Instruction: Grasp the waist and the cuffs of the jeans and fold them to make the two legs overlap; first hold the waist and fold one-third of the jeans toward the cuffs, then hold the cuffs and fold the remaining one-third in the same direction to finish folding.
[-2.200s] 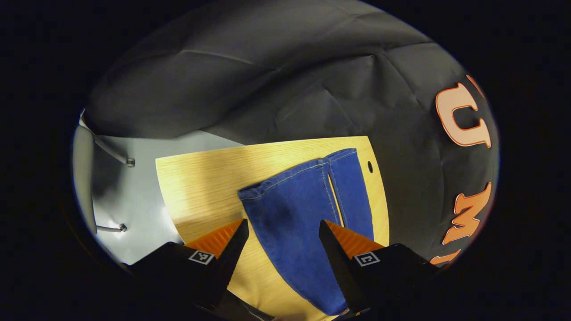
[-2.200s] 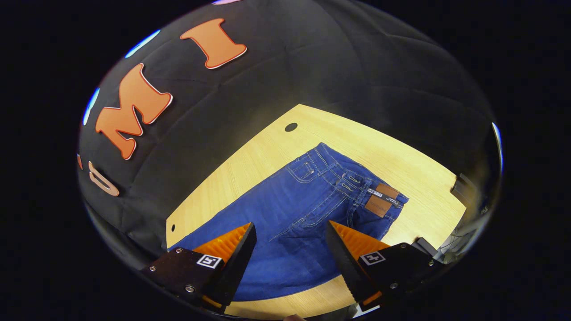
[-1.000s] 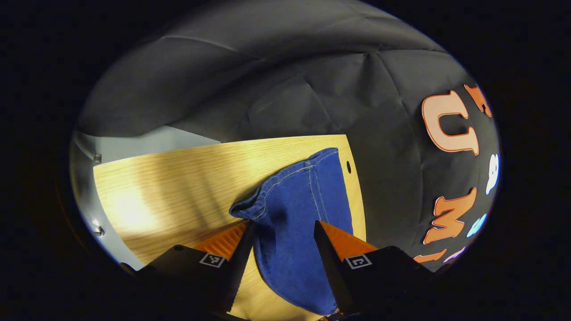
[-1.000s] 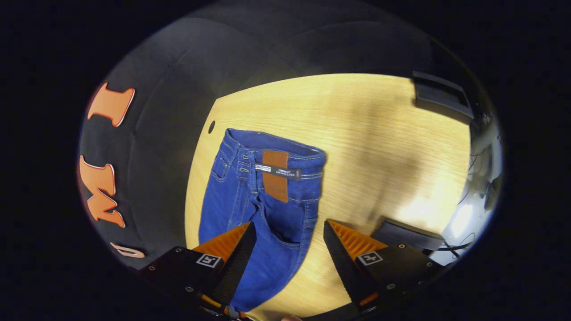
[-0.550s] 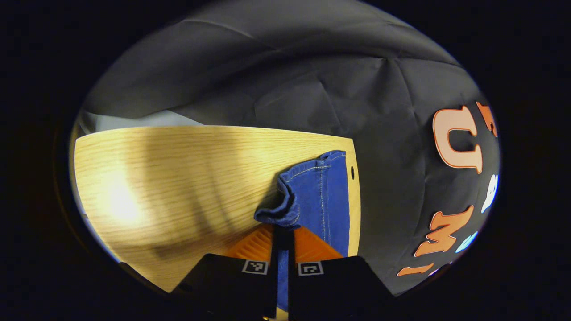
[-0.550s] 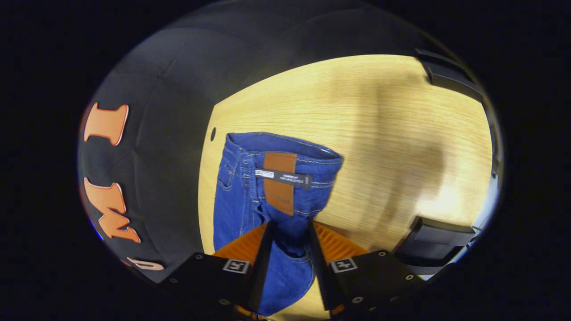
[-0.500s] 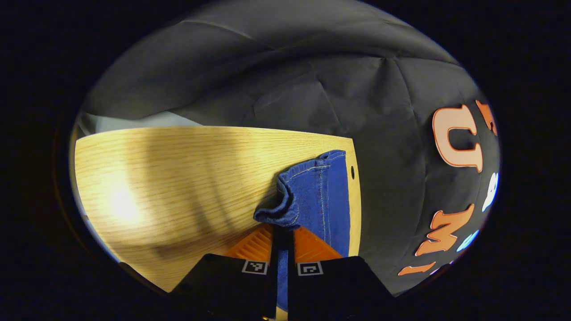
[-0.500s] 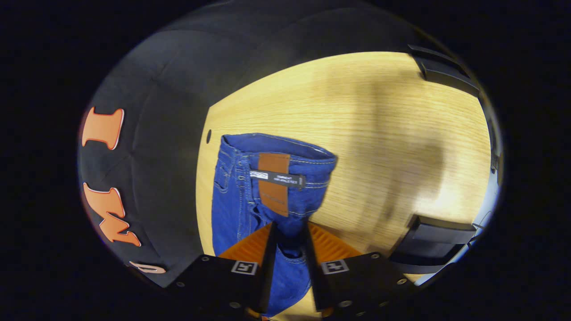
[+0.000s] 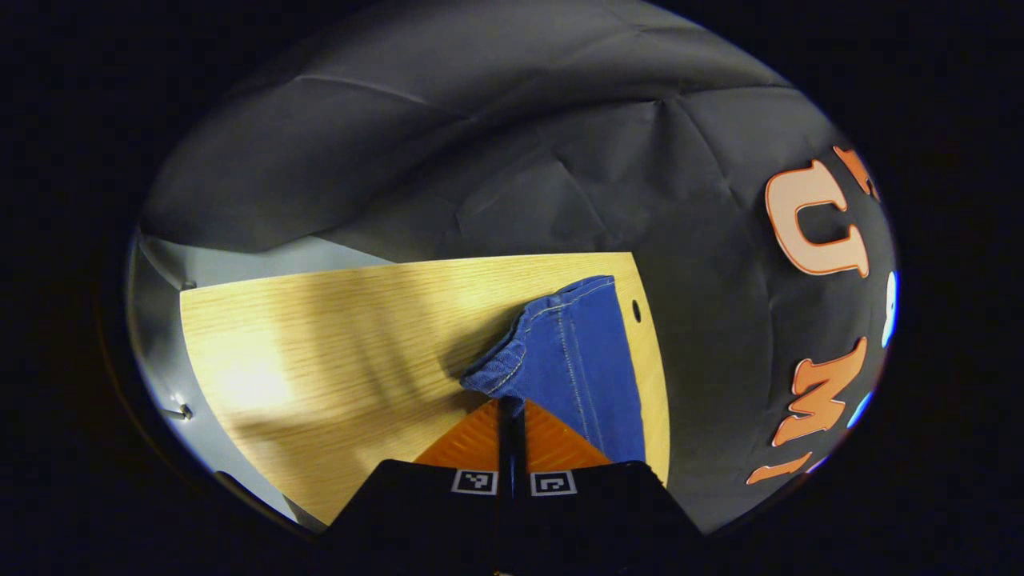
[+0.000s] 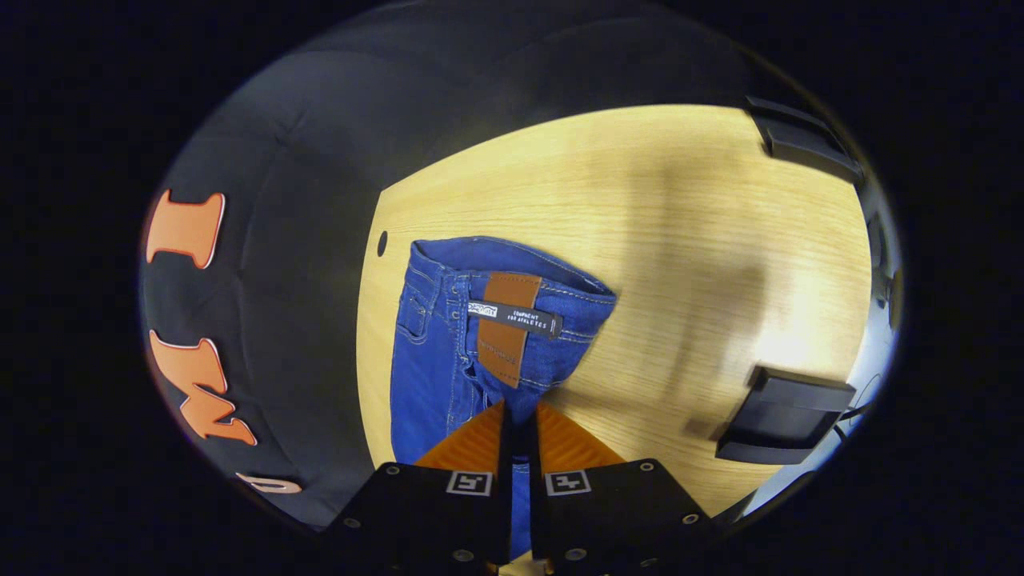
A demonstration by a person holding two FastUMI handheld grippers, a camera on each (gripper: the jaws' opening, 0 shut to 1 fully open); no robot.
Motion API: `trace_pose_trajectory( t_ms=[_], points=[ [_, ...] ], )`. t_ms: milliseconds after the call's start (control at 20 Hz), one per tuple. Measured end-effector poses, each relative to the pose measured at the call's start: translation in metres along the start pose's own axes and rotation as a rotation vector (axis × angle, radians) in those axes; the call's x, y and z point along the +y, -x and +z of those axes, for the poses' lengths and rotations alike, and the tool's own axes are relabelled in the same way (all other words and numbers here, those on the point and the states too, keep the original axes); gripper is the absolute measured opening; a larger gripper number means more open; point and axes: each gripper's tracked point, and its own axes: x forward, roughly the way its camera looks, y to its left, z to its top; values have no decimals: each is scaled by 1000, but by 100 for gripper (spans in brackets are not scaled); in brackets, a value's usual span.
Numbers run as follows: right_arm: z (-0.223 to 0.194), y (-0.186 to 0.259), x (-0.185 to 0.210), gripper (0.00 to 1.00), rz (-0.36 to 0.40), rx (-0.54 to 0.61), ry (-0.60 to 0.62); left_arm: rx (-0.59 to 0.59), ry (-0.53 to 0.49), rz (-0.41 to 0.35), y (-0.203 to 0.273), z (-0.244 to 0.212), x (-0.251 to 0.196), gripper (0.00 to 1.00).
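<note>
Blue jeans lie along the far edge of a light wooden table. In the left gripper view their cuffs [image 9: 572, 344] reach toward the table's corner, and my left gripper [image 9: 510, 406] is shut on the near cuff's hem, which bunches up just ahead of the fingers. In the right gripper view the waist [image 10: 512, 288] carries a brown leather patch [image 10: 506, 332], and my right gripper [image 10: 520, 410] is shut on the denim just below that patch. The fabric between the two grips is hidden.
The wooden table [image 9: 336, 336] ends at the booth's black wall, with a small round hole [image 9: 636, 309] near the cuffs and another hole [image 10: 382, 242] near the waist. A dark box [image 10: 788, 416] sits at the table's right edge, and a second dark block [image 10: 808, 148] sits farther back.
Both grippers came down on the jeans and closed, the left on the cuff hem, the right below the waist patch. Since half a second ago both jaws have pinched tighter and the denim has bunched.
</note>
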Motion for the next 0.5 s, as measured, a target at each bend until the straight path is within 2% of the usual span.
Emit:
trace_pose_trajectory(
  t_ms=[50,200,300,450,500],
  points=[
    [1,3,8,10,17,9,8,3,-17,-7,7,-2,-7,1],
    [8,10,15,10,-10,3,15,0,-77,-18,17,0,-35,1],
    [9,8,27,9,-1,22,23,-6,-93,-22,20,2,-56,1],
    [4,-2,29,9,-39,76,80,-6,-151,-26,24,-8,-82,1],
    [12,12,33,6,-32,86,79,-5,-170,-18,25,-12,-84,0]
  ],
)
